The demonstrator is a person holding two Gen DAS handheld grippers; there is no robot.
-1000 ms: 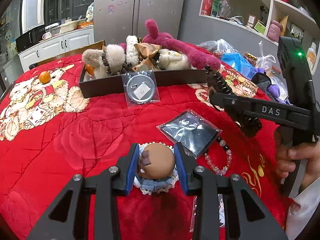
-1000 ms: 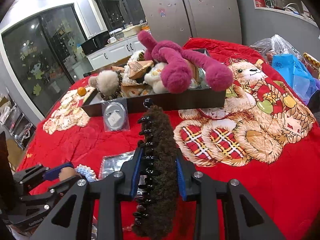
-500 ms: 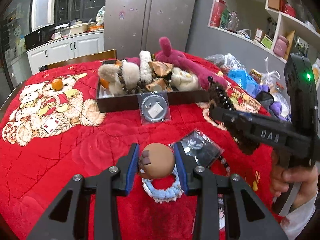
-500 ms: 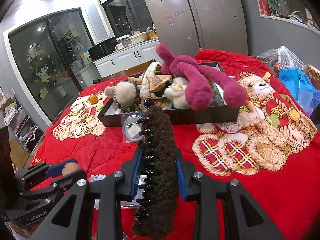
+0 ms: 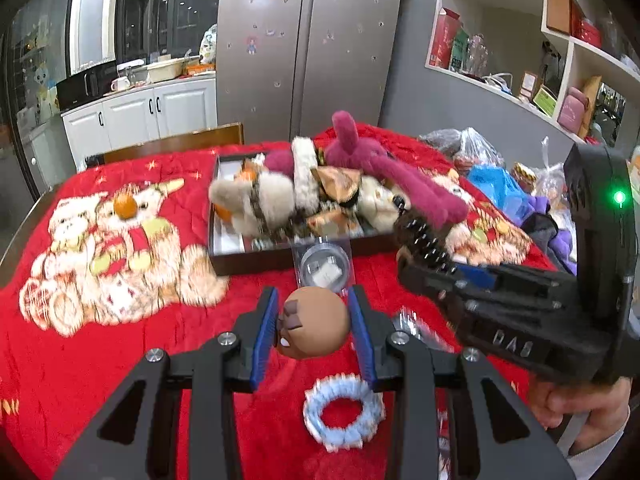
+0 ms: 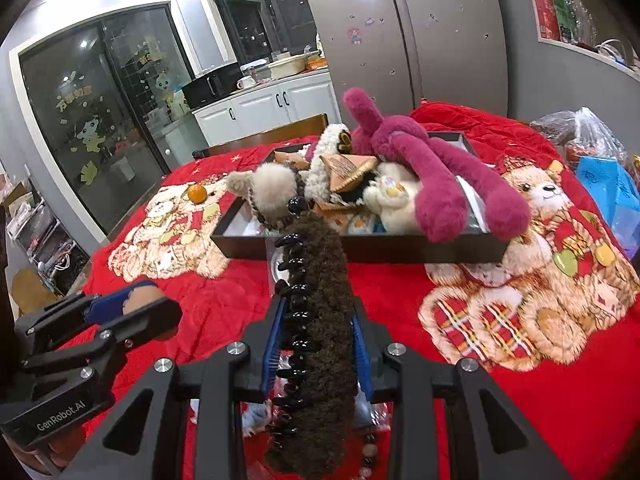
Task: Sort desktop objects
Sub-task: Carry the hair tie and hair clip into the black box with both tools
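My left gripper (image 5: 316,332) is shut on a round brown toy head (image 5: 316,322), held above the red cloth. Below it on the cloth lies a light blue scrunchie (image 5: 344,416). My right gripper (image 6: 318,344) is shut on a long furry brown hair claw (image 6: 316,320) with black teeth; it shows at the right of the left wrist view as right gripper (image 5: 424,264). Ahead stands a dark tray (image 5: 256,262), dark tray (image 6: 400,250), piled with plush toys, a magenta plush (image 6: 432,168) on top. A clear bag with a round badge (image 5: 325,266) leans on the tray's front.
A small orange (image 5: 126,206) lies on the bear print at the left. Plastic bags (image 5: 492,184) crowd the table's right edge. A bead bracelet (image 6: 368,452) lies under my right gripper. A wooden chair back (image 5: 172,144) stands behind the table. A hand (image 5: 580,404) holds the right gripper.
Both grippers have risen with their objects and come closer to the tray. The brown toy head has lifted off the blue scrunchie, which stays on the cloth.
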